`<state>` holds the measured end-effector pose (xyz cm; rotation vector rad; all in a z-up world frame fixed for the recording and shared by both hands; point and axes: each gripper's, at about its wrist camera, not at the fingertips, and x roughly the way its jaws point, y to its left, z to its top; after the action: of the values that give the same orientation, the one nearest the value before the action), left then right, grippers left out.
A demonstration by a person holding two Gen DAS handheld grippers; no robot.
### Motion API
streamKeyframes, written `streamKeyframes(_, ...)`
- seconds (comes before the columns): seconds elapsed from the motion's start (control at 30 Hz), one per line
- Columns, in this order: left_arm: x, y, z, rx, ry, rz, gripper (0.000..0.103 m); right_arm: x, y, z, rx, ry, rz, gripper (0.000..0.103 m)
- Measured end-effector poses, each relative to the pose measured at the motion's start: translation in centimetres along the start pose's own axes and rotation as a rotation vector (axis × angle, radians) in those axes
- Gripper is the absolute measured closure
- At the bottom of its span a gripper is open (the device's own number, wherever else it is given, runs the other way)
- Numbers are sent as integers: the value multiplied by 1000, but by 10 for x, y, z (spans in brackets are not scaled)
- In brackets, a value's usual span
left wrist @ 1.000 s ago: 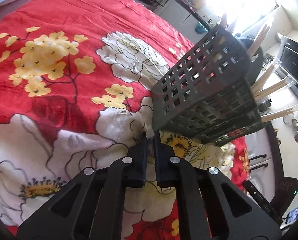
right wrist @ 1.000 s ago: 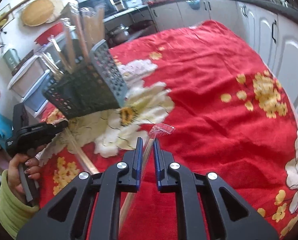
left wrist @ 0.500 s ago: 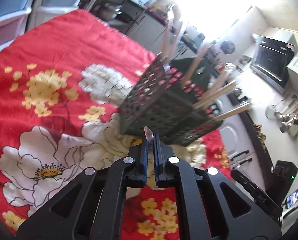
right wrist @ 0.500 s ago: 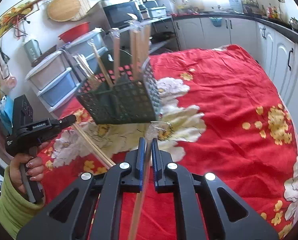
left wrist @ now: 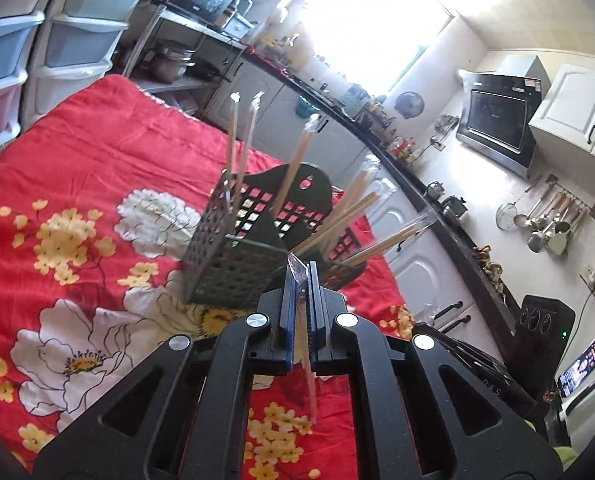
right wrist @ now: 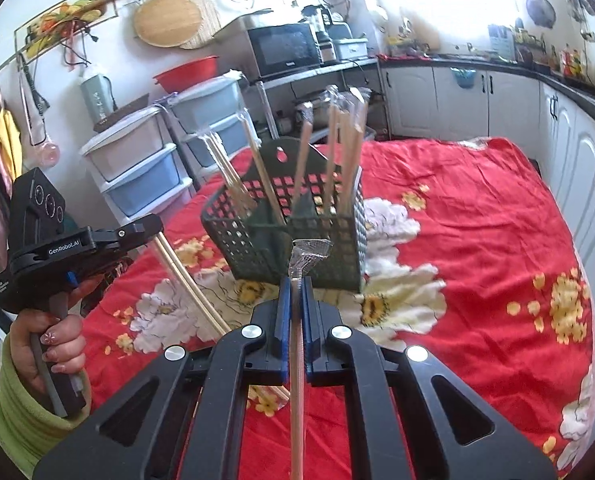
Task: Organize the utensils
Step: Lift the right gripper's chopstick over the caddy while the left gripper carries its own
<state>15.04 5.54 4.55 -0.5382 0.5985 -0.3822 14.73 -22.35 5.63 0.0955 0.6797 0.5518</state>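
A dark green perforated utensil basket [left wrist: 233, 268] [right wrist: 321, 256] stands on the red floral tablecloth [left wrist: 77, 152] [right wrist: 477, 220] and holds several plastic-wrapped chopsticks [left wrist: 293, 172] [right wrist: 349, 148] upright. My left gripper [left wrist: 301, 276] is shut on a wrapped pair of chopsticks [left wrist: 310, 380], lifted off the cloth just in front of the basket. The right wrist view shows the left gripper [right wrist: 153, 226] with its pair [right wrist: 185, 280] slanting down. My right gripper [right wrist: 296, 286] is shut on another wrapped pair of chopsticks [right wrist: 296, 360], whose wrapper tip [right wrist: 309, 252] sticks up before the basket.
A hand [right wrist: 45, 344] in a green sleeve holds the left gripper at the table's left side. Stacked plastic drawers [right wrist: 145, 168] and a shelf with a microwave [right wrist: 285, 50] stand beyond the table. White cabinets [right wrist: 577, 160] and a dark counter run along the far side.
Both grippers have risen off the cloth, each carrying its wrapped chopsticks, and now face the basket from higher up. The right jaws have tightened on their pair.
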Motion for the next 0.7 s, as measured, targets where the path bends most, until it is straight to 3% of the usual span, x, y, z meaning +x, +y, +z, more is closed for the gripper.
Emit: streamKeyframes(0.7, -15, -46, 43, 100, -88, -62, 101, -15, 29, 61, -88, -151, 41, 98)
